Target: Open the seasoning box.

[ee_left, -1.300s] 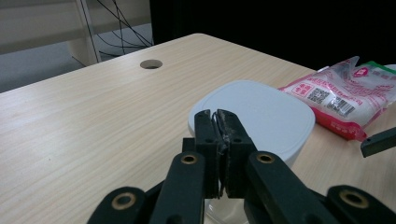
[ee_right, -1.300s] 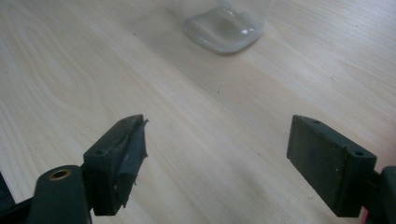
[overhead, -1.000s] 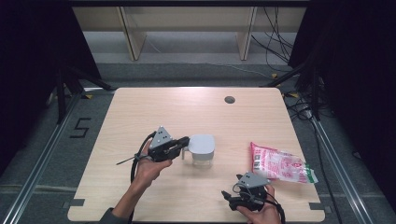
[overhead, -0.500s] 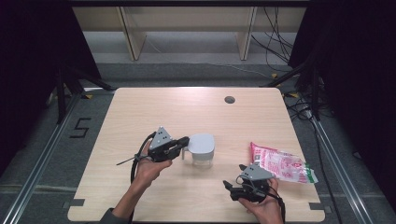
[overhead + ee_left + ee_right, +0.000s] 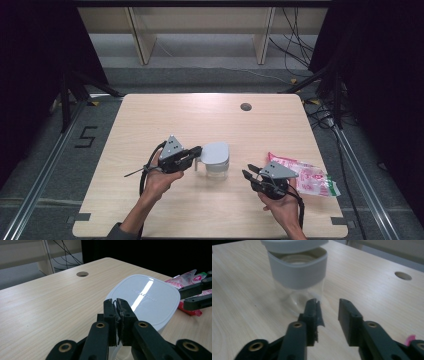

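Container (image 5: 216,167) stands on the table (image 5: 165,115), just below centre; its lid (image 5: 216,152) sits on top, tilted, with one edge raised off the rim. Left tool (image 5: 196,152) at 9 o'clock of the container, its tip meeting the lid edge. Right tool (image 5: 248,172) at 4 o'clock of the container, near it but apart. Packet (image 5: 310,175) lies flat at 3 o'clock, by the table's right edge, just behind the right tool's body. Table hole (image 5: 245,106) at 1 o'clock, well apart, toward the far edge.
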A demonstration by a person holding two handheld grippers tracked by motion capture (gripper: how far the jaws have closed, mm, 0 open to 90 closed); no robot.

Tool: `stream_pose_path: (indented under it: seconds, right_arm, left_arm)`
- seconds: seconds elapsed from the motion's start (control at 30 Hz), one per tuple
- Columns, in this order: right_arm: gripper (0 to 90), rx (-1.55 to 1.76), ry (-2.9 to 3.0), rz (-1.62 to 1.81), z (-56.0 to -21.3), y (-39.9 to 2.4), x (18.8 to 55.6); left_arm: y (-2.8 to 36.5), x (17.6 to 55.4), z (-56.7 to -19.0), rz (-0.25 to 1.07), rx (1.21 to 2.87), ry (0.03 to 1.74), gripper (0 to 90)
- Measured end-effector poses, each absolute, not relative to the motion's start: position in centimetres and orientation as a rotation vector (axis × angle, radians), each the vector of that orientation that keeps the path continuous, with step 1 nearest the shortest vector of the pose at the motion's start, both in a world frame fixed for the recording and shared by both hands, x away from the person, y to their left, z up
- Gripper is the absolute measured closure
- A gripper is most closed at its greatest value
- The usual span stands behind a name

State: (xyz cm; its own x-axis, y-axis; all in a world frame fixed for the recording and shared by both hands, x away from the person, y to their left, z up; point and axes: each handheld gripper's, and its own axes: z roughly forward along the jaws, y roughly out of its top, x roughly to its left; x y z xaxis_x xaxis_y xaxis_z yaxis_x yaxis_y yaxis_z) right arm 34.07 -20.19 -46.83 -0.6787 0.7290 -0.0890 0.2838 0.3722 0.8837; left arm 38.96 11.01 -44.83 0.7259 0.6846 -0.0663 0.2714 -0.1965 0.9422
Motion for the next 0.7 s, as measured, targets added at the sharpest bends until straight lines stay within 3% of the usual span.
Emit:
stream_pose_path:
  seconds: [0.27, 0.7]
  right_arm:
    - [90.0, 0.823, 2.197, 1.314, -45.9, -18.8, 35.4]
    - [90.0, 0.783, 2.251, 1.335, -44.7, -16.1, 36.0]
  left_arm:
    - [11.0, 39.0, -44.9, 0.449, 1.778, 0.753, 86.0]
    - [11.2, 39.1, -44.9, 0.455, 1.782, 0.745, 85.9]
